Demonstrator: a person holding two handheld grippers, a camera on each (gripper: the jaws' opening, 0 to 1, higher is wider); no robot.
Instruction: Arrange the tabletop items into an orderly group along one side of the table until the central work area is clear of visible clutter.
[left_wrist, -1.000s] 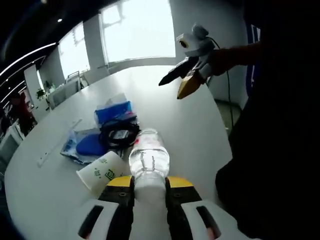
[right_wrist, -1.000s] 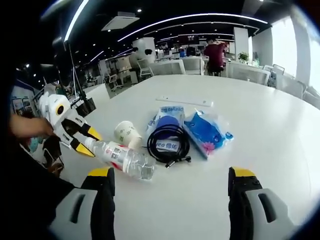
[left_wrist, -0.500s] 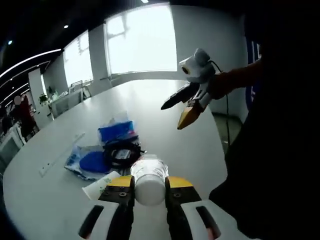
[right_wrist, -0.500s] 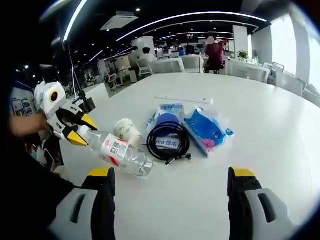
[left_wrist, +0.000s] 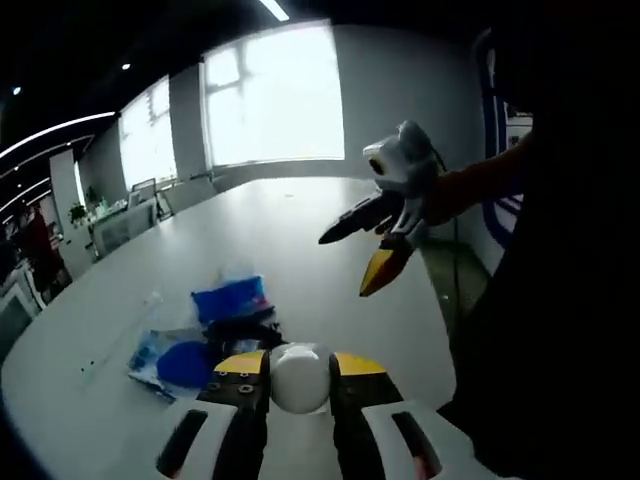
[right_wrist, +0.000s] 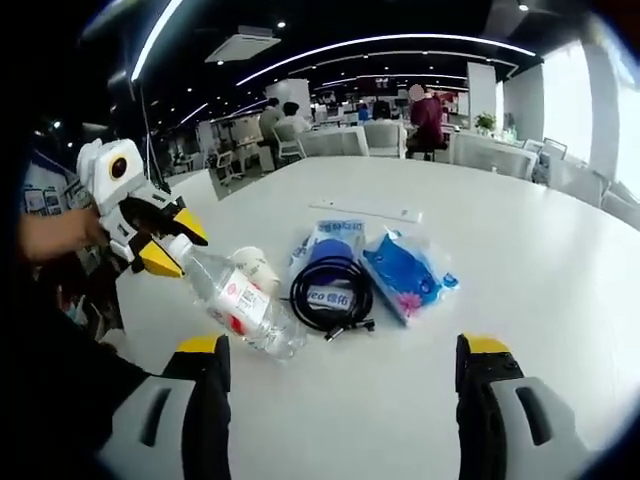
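Tipped up from lying flat, the water bottle (right_wrist: 240, 305) now hangs tilted by its neck in the left claw (right_wrist: 165, 245), base near the desk (right_wrist: 560, 290); the right claw (right_wrist: 338, 400) waits wide open beside the cable coil (right_wrist: 330, 295), clutter ahead uncleared.

White table (right_wrist: 560, 270) — cable (right_wrist: 330, 292), blue packets (right_wrist: 405, 275)

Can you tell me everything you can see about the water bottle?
The water bottle is clear, ridged plastic with a white and red label round its middle. It looks empty or nearly so. The left tool is shut on its cap end, so it tilts, cap end raised, base low near the white table. A paper cup lies just behind it, beside a coiled black cable.
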